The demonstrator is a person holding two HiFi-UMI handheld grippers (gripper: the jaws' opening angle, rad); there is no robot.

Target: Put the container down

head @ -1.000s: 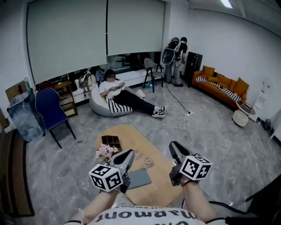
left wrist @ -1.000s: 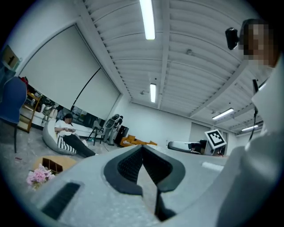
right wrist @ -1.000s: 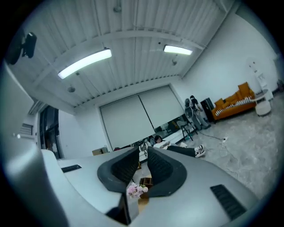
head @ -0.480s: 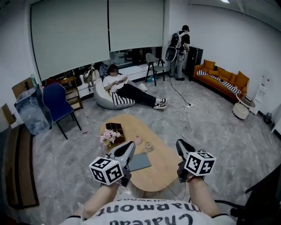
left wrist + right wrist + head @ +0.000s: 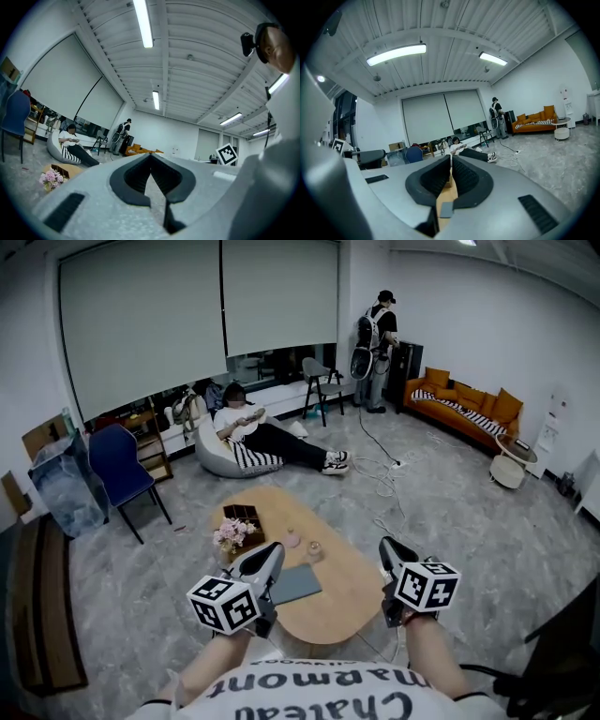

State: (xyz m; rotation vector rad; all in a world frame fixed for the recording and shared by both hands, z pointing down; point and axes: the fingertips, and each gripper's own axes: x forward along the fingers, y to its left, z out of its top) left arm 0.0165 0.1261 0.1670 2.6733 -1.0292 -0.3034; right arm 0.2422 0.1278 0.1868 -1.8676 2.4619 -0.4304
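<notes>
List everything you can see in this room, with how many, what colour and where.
table: one, light wood, oval, middle of the room
flowers: one bunch, pink, table's far left
compartment box: one, dark, behind the flowers
pad: one, grey, flat on the table
small cup: one, clear, mid-table
blue chair: one, blue, left side
grey chair: one, grey, at the back
sofa: one, orange, right side
seated person: one, dark trousers, reclining at the back
standing person: one, dark clothes, far corner
left gripper: one, grey with marker cube, table's near left, jaws together, empty
right gripper: one, grey with marker cube, table's right edge, jaws just closed, empty
</notes>
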